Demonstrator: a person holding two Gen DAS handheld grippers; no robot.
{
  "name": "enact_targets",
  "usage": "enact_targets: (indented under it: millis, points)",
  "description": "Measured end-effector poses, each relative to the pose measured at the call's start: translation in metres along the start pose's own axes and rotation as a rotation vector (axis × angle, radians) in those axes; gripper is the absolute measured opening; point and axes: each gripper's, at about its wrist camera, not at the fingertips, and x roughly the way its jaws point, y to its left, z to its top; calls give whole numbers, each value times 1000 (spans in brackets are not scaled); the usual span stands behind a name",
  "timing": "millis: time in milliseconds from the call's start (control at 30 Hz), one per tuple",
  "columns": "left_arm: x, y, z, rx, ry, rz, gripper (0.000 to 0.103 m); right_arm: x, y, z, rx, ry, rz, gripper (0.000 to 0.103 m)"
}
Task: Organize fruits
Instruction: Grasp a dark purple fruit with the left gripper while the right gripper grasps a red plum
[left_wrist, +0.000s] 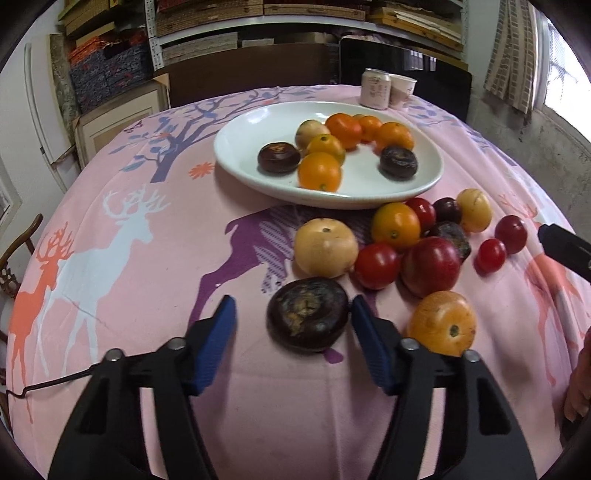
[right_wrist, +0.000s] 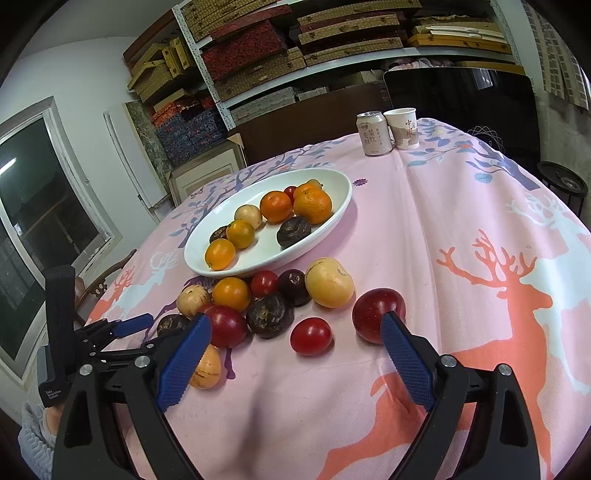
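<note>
Sorting fruit on a pink deer-print surface (left_wrist: 110, 177), a person works two hand-held grippers beside a white plate (left_wrist: 236, 147) that is already partly filled: several oranges, a pale round fruit and two dark brown ones lie in it. The left gripper (left_wrist: 291, 314) straddles another dark brown fruit (left_wrist: 308, 314) at the near edge of the loose pile; its right blue pad sits against or just beside the fruit, while the left pad stands clearly apart from it, so the jaws are released rather than clamped. The right gripper (right_wrist: 295, 339) hangs with its jaws spread wide and nothing gripped, a small red tomato (right_wrist: 311, 336) lying between the pads and a larger red fruit (right_wrist: 376, 310) just behind the right one. Roughly a dozen pieces appear still to be waiting on the cloth, among them tomatoes, pale fruit and an orange, so the job looks to be somewhere near its midpoint. A drink can (right_wrist: 373, 133) and a paper cup (right_wrist: 404, 127) stand at the far edge.
</note>
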Motion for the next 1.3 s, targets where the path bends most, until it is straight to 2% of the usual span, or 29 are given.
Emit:
enact_targets:
  millis: [67, 300, 367, 467, 600, 733, 833, 933, 1033, 1100, 1200, 1300]
  points:
    - [1, -3, 0, 6, 5, -27, 45, 1, -1, -1, 3, 4, -2, 94]
    - [-1, 0, -1, -15, -5, -20, 45, 2, -3, -2, 12, 7, -7, 94]
    - [-2, 7, -2, -46, -11, -19, 45, 4, -5, -2, 18, 24, -31, 94]
    - [-3, 19, -3, -95, -15, -10, 45, 6, -7, -7, -1, 96, -81, 94]
    - [-3, 32, -4, -147, -10, -26, 45, 7, -8, -13, -69, 162, -169, 94]
    - [-6, 29, -5, -133, -21, -24, 45, 10, -16, -10, -45, 180, -180, 94]
    - [-5, 29, -5, -133, -18, -26, 45, 13, -17, -4, -58, 157, -197, 90]
    - [-4, 29, -5, -134, -11, -29, 45, 13, -25, 5, -21, 116, -212, 83]
    - [-3, 27, -5, -128, -6, -29, 45, 27, -32, 8, 7, 158, -191, 65]
    - [-2, 27, -5, -128, -3, -30, 45, 37, -33, 8, 8, 194, -183, 47]
    - [-1, 27, -5, -124, -1, -30, 45, 37, -36, 9, 23, 185, -176, 39]
    - [-1, 26, -5, -121, 2, -39, 45, 35, -41, 9, 52, 173, -149, 39]
